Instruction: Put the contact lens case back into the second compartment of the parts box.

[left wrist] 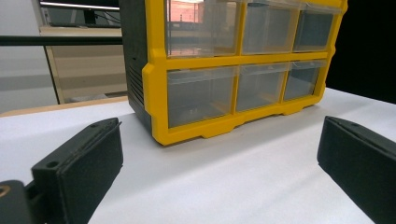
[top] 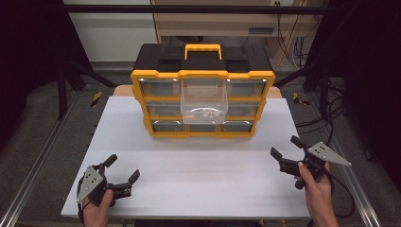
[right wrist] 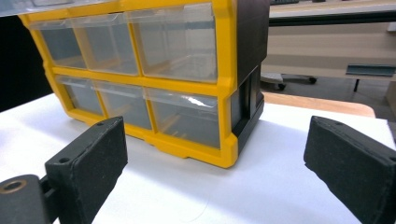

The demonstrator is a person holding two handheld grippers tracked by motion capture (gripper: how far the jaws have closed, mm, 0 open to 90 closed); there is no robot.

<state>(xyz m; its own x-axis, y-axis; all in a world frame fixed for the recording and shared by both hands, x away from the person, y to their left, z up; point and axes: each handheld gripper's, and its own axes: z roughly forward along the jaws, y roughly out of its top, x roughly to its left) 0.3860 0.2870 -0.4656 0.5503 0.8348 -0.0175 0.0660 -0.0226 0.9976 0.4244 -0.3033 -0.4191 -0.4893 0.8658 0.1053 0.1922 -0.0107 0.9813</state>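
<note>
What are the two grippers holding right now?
Nothing. The left gripper and the right gripper are both open above the white table, well apart from the yellow drawer box.

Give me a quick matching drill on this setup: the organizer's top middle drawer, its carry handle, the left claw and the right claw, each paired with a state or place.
Things:
1. top middle drawer
2. carry handle
3. left claw
4. right claw

States or places:
A. open, over the table's near left corner
B. pulled out toward the person, clear
C. open, near the table's right edge
D. yellow, on the organizer's black top

Pairs: 1-B, 2-D, 3-A, 4-C
</note>
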